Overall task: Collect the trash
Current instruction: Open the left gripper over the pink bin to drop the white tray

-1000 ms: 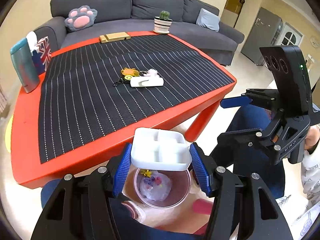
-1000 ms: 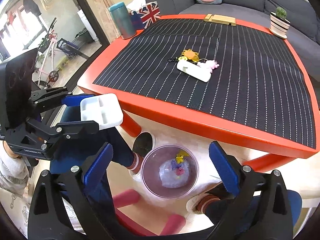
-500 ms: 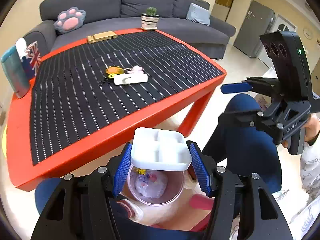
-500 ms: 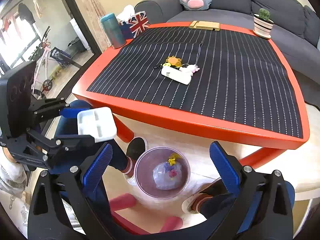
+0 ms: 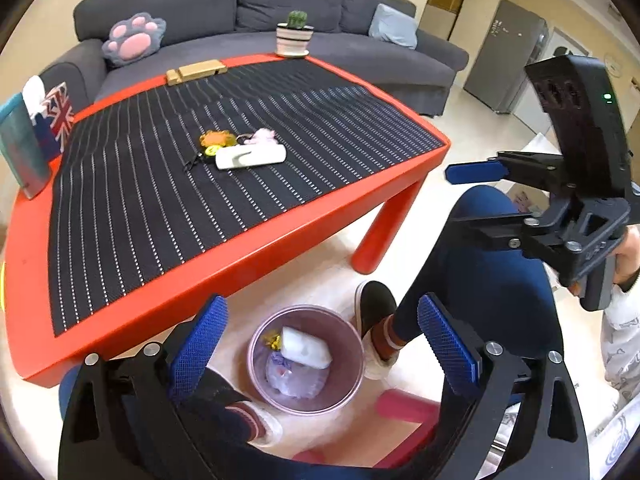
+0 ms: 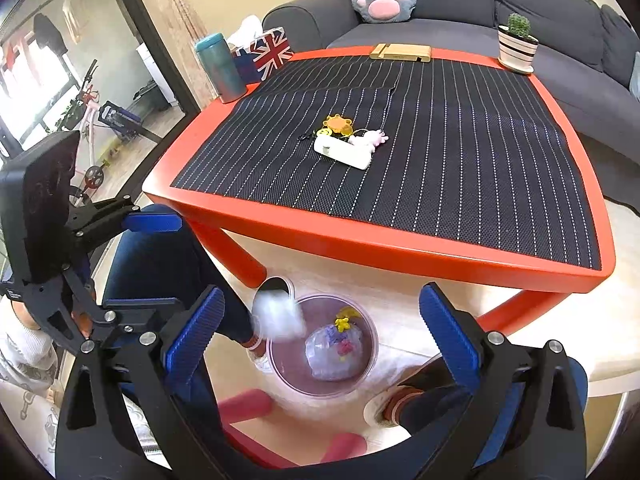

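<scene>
Left wrist view is showing my left gripper (image 5: 320,344) gaping wide and empty while the white tray (image 5: 306,348) is landing in the bin (image 5: 348,380) at six o'clock, leaving the keychain clutter (image 5: 240,150) at twelve waiting on the table (image 5: 200,280).

table (image 5: 224,264): glossy smooth red plastic
mat (image 5: 168,184): black woven cloth, matt, white dotted stripes
bin (image 5: 352,376): translucent purple plastic, smooth
tray (image 5: 306,348): white plastic, glossy
finger pads (image 5: 198,346): blue, ribbed rubbery texture
sofa (image 5: 360,56): grey matt cloth
stand (image 5: 196,72): pale wood, smooth
</scene>
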### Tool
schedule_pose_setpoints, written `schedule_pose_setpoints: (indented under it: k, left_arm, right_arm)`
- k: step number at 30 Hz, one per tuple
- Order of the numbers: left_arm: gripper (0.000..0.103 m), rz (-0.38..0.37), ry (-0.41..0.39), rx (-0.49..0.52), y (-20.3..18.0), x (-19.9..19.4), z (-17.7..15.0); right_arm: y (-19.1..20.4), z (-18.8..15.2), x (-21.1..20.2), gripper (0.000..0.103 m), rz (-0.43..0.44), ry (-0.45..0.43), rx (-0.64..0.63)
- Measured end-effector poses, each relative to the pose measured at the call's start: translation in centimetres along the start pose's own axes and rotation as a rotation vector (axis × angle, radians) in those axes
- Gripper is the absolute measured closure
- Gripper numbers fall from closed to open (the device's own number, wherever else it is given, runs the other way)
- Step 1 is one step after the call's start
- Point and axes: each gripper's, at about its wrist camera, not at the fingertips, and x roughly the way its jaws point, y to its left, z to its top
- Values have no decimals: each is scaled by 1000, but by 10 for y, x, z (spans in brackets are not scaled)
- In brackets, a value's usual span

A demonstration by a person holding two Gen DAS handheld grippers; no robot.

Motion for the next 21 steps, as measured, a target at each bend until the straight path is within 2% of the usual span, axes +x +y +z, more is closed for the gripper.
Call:
schedule_pose_setpoints:
  k: [2, 21]
  left_arm:
    - [8, 4, 3, -5, 2, 1, -1]
    - [8, 32, -22, -30, 13, -9, 3]
  right_arm:
    - [1, 0, 1, 6, 4, 1, -1]
    - [4, 1, 3, 6, 14, 4, -12]
